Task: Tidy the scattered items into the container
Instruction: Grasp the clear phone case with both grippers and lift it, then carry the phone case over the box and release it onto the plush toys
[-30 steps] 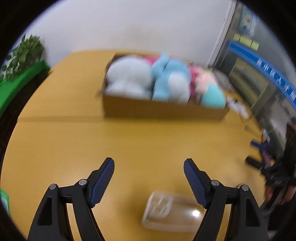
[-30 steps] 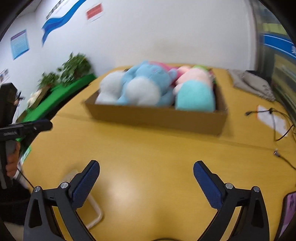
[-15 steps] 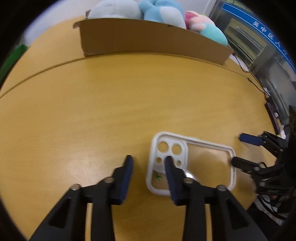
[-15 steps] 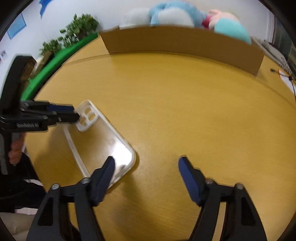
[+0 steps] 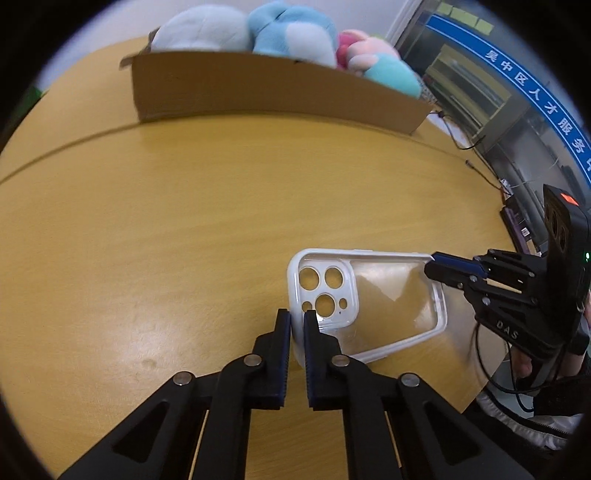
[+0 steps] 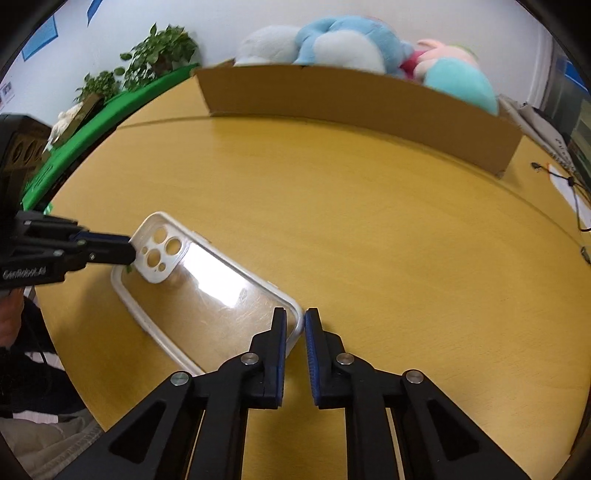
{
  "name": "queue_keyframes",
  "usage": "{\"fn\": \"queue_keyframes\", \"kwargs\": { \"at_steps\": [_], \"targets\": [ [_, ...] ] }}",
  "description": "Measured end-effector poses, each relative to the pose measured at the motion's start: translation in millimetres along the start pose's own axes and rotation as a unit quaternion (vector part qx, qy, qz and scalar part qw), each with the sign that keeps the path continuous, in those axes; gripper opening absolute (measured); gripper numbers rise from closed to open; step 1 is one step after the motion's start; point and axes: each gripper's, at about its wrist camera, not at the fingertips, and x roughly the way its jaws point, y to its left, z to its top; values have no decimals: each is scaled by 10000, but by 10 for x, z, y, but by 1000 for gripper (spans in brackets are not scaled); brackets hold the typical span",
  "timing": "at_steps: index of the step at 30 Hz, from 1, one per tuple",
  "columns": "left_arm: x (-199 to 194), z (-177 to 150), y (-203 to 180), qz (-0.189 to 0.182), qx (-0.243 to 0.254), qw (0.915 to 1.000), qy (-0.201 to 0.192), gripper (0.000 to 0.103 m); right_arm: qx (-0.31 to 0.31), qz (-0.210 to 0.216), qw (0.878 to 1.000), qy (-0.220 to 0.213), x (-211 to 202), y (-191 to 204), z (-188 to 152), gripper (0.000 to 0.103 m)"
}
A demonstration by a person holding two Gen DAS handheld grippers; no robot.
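Observation:
A clear phone case with a white rim [image 5: 373, 302] lies near the front edge of the wooden table [image 5: 184, 206]; it also shows in the right wrist view [image 6: 207, 291]. My left gripper [image 5: 297, 321] is shut on the case's rim at the camera-cutout end. My right gripper [image 6: 295, 325] is shut on the rim at the opposite corner. Each gripper shows in the other's view, the right gripper [image 5: 436, 267] and the left gripper [image 6: 125, 253]. A cardboard box [image 5: 280, 99] full of plush toys [image 5: 291, 33] stands at the far side.
Cables [image 5: 472, 155] and papers [image 6: 565, 184] lie on the table's right side. Potted plants [image 6: 159, 51] and a green ledge stand beyond the left edge. The person's legs are below the near edge.
Both grippers dropped toward the table and closed: from wide open a second ago, half closed around the case ends half a second ago, to shut on its rim now.

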Motion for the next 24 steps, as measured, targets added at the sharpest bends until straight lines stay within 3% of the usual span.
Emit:
{"fn": "queue_keyframes", "kwargs": {
  "at_steps": [5,15,24],
  "targets": [
    [-173,259,-122,-99,20,9995,-310,6,76,-65,9993,-366,-216,-169,223,10],
    [-696,1084,-220,-72,299,9934,-1103,7,-272,-339,9909,-1271,-801,-361,1154,10],
    [-894,2216,-61,56,505,9852,-1637,7,-693,-623,9784,-1845,-1049,-639,2229,10]
  ]
}}
